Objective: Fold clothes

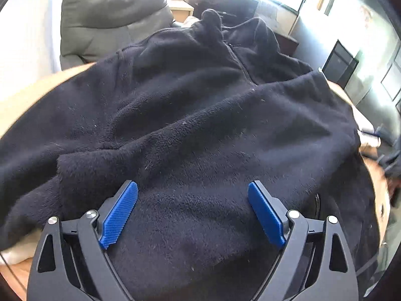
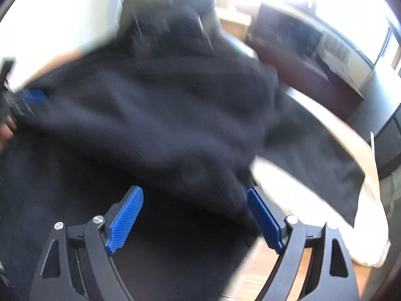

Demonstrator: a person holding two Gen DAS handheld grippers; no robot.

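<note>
A dark navy fleece jacket (image 1: 195, 125) with a front zipper (image 1: 240, 62) lies rumpled over the wooden table (image 1: 22, 95). My left gripper (image 1: 193, 188) is open and empty, its blue pads spread just above the lower part of the fleece. In the blurred right wrist view the same fleece (image 2: 155, 115) fills the middle. My right gripper (image 2: 195, 190) is open and empty above the fleece's right edge. The left gripper (image 2: 32, 97) shows at the far left of that view.
A grey leather chair (image 1: 110, 17) stands behind the table. A white cloth (image 2: 313, 205) lies on the table to the right of the fleece, near the table edge (image 2: 351, 135). A dark cabinet (image 1: 220, 0) and bright windows are farther back.
</note>
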